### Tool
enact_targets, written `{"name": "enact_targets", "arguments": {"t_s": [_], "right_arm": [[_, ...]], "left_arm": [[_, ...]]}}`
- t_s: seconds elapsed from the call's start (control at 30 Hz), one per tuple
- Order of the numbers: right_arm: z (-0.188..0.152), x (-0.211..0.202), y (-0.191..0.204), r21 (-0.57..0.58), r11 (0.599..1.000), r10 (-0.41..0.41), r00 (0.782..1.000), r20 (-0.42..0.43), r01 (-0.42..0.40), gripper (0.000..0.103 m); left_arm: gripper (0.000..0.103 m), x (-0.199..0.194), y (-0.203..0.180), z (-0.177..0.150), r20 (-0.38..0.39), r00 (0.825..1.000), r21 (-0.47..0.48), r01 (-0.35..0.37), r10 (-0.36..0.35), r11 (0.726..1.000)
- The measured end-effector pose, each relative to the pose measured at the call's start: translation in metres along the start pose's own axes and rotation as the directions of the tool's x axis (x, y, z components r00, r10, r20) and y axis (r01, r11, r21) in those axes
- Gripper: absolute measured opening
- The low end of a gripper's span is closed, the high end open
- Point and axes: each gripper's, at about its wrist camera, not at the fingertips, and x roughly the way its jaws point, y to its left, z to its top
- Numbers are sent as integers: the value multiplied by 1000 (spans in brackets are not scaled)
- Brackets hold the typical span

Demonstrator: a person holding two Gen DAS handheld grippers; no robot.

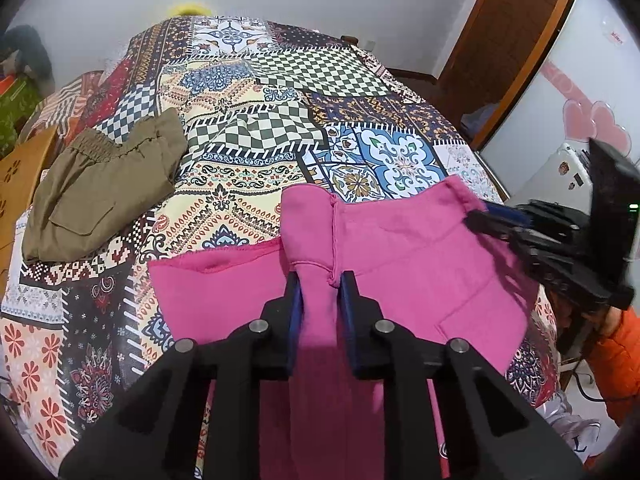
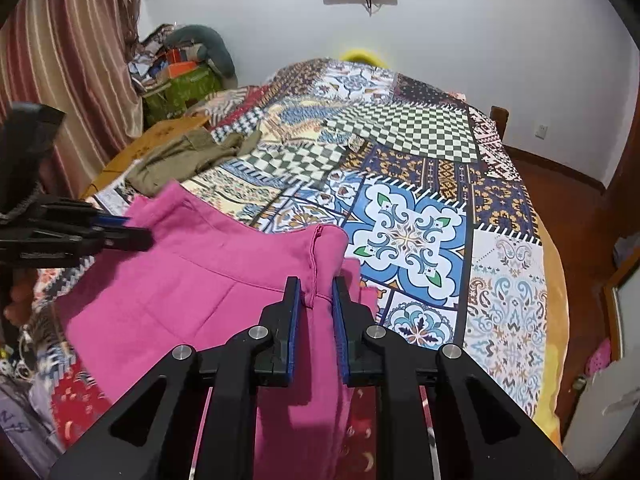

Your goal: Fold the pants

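Note:
Pink pants (image 1: 420, 264) lie at the near edge of a bed with a patchwork cover (image 1: 280, 120). My left gripper (image 1: 320, 284) is shut on a bunched fold of the pink fabric at a seam with a drawstring knot. In the right wrist view my right gripper (image 2: 316, 288) pinches another fold of the pink pants (image 2: 180, 280) between its blue pads. Each gripper also shows in the other's view, at the pants' raised corner: the right gripper (image 1: 476, 216) and the left gripper (image 2: 140, 232).
Folded olive pants (image 1: 100, 192) rest on the bed's left side, also seen as the olive pants (image 2: 180, 156). A striped curtain (image 2: 60, 80) and a pile of belongings (image 2: 180, 68) stand left of the bed. An orange sleeve (image 1: 616, 360) shows at right, near a wooden door (image 1: 512, 40).

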Motion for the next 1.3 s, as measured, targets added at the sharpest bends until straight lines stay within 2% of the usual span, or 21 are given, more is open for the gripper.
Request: {"name": "enact_targets", "arguments": {"t_s": [0.13, 0.23, 0.37, 0.43, 0.47, 0.53, 0.63, 0.7, 0.77, 0.83, 0.87, 0.97, 1.07, 1.17, 1.23, 1.3], "right_arm": [[-4, 13, 0, -5, 1000, 1, 1000, -28, -1, 13], [-7, 19, 3, -18, 1000, -4, 999, -43, 3, 13], [-7, 22, 2, -18, 1000, -13, 998, -62, 12, 17], [-5, 21, 0, -7, 1000, -22, 997, -73, 22, 24], [-4, 19, -1, -1, 1000, -27, 997, -75, 27, 26], [-3, 16, -5, 16, 999, -38, 996, -86, 39, 37], [-2, 5, -10, 47, 998, -26, 997, -75, 30, 38], [-3, -1, -10, 58, 998, -18, 997, -71, 22, 40], [-5, -7, -9, 66, 998, -12, 997, -70, 17, 50], [-8, -11, -7, 68, 998, 1, 998, -68, 4, 52], [-11, -12, -4, 60, 998, 7, 997, -76, -3, 52], [-20, -8, 3, 42, 999, 9, 994, -110, -4, 52], [-30, -6, 3, 39, 999, 6, 993, -122, -1, 52], [-35, -14, -5, 66, 998, 0, 993, -121, 8, 56], [-37, -19, -10, 74, 997, -8, 992, -123, 17, 56], [-39, -22, -14, 77, 997, -17, 992, -128, 27, 57]], "left_arm": [[18, -5, 1, -2, 6, 1000, 10, -6, 6, 1000], [19, 7, 5, -6, -29, 999, 15, -36, 36, 999], [28, 16, 11, -9, -45, 997, -2, -55, 54, 999], [36, 13, 13, -7, -46, 997, -15, -63, 62, 998], [36, 11, 15, -7, -43, 997, -22, -67, 66, 998], [39, 3, 16, -5, -33, 997, -31, -70, 69, 997], [39, -11, 18, -5, -15, 997, -48, -75, 75, 996], [41, -19, 19, -8, -14, 999, -61, -43, 42, 997], [45, -21, 18, -12, -26, 1000, -81, -2, 0, 997], [50, -18, 12, -18, -43, 999, -84, 27, -31, 996], [50, -15, 7, -21, -51, 998, -71, 22, -26, 997], [51, -7, -2, -37, -74, 995, 3, -66, 66, 998], [52, -12, -1, -50, -69, 992, 51, -103, 107, 993], [54, -18, 1, -63, -76, 976, 109, -198, 206, 974], [54, -22, 9, -69, -73, 975, 104, -202, 210, 974], [54, -26, 19, -68, -83, 978, 53, -188, 192, 981]]}}
